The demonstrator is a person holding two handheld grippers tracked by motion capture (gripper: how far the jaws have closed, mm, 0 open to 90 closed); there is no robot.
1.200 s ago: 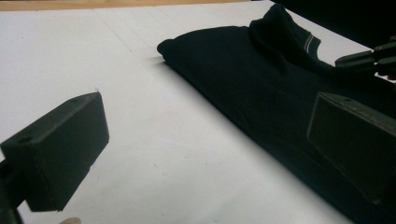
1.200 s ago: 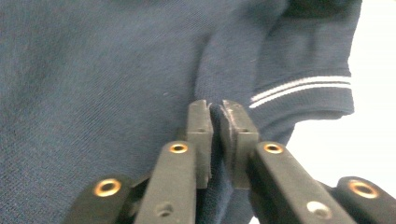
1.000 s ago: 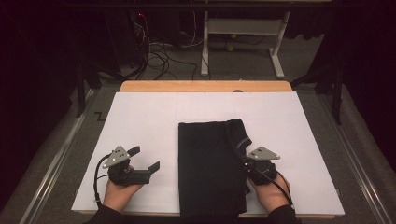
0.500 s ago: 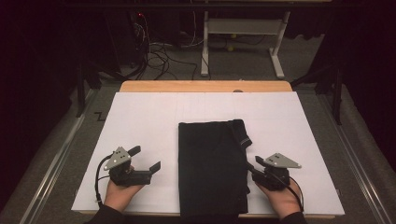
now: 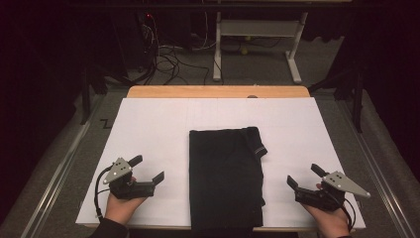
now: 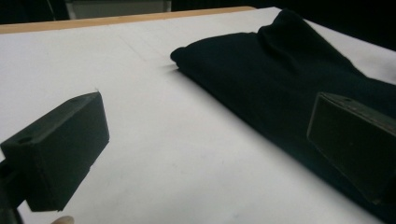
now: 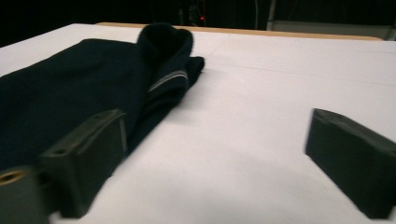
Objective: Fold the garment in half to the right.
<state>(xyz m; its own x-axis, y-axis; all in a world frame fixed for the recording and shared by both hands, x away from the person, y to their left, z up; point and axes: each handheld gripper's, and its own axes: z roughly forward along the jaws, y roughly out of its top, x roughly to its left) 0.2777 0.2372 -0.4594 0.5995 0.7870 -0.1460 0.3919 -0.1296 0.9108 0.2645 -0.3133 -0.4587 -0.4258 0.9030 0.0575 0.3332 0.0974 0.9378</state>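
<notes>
From the high view the folded black garment (image 5: 225, 181) lies on the white surface (image 5: 148, 124), its near edge at the surface's near rim, with the left claw (image 5: 147, 168) well off to its left and the right claw (image 5: 304, 176) off to its right, each in a hand; that view also takes in the floor behind, a tangle of cables (image 5: 163, 54) and a white table frame (image 5: 257, 42). The right gripper view adds what the high one barely shows: a ribbed band with a pale stripe (image 7: 168, 79) at the garment's far right corner, where the cloth folds over itself; the left gripper view gives the garment's left edge (image 6: 261, 74), smooth and slightly raised off the sheet. The left claw stands wide with nothing but bare white sheet between its jaws (the cloth lies behind the right-hand one); the right claw's jaws have just been opening and now stand wide, gripping nothing, apart from the garment.
</notes>
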